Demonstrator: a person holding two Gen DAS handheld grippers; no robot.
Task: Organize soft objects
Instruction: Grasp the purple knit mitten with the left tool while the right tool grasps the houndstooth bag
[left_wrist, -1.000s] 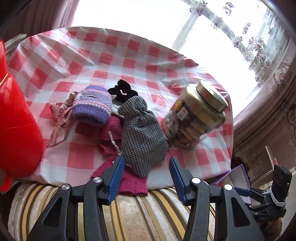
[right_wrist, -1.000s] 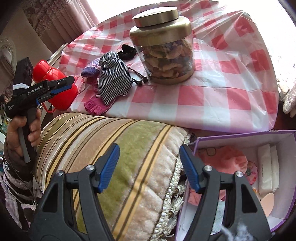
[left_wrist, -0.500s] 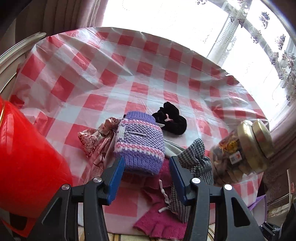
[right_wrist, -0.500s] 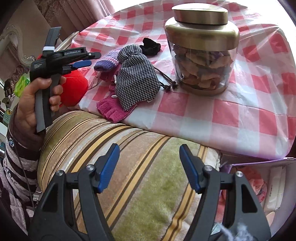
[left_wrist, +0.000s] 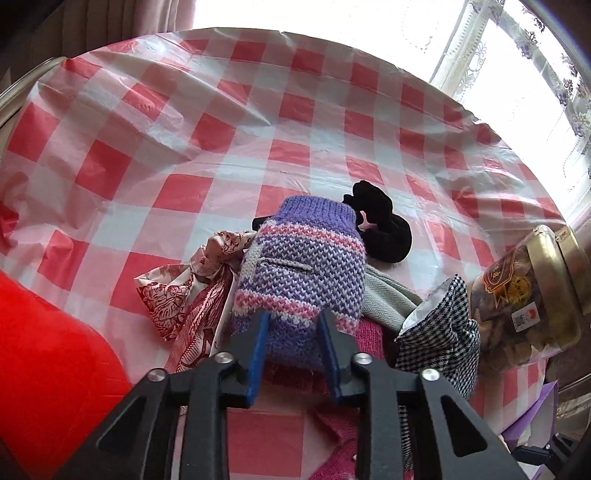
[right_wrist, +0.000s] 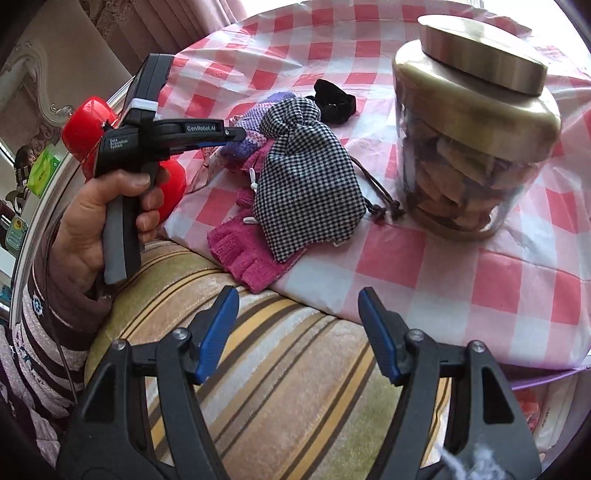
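Left wrist view: left claw (left_wrist: 291, 319), jaws just narrowed, is pressed onto the purple pouch (left_wrist: 301, 273) atop the soft pile on the checked tabletop (left_wrist: 221, 147). Right wrist view: right claw (right_wrist: 299, 301) is held wide and empty over a striped cushion (right_wrist: 280, 369), near the checked pouch (right_wrist: 310, 192) and jar (right_wrist: 469, 147).

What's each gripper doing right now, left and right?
Left gripper: jaws have just been closing, now pinching the near end of the purple knitted piece.
Right gripper: open, holding nothing, over the striped cushion.

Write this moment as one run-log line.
left gripper: closing on purple knitted pouch | right gripper: open, empty, over striped cushion | pouch: on checked tablecloth
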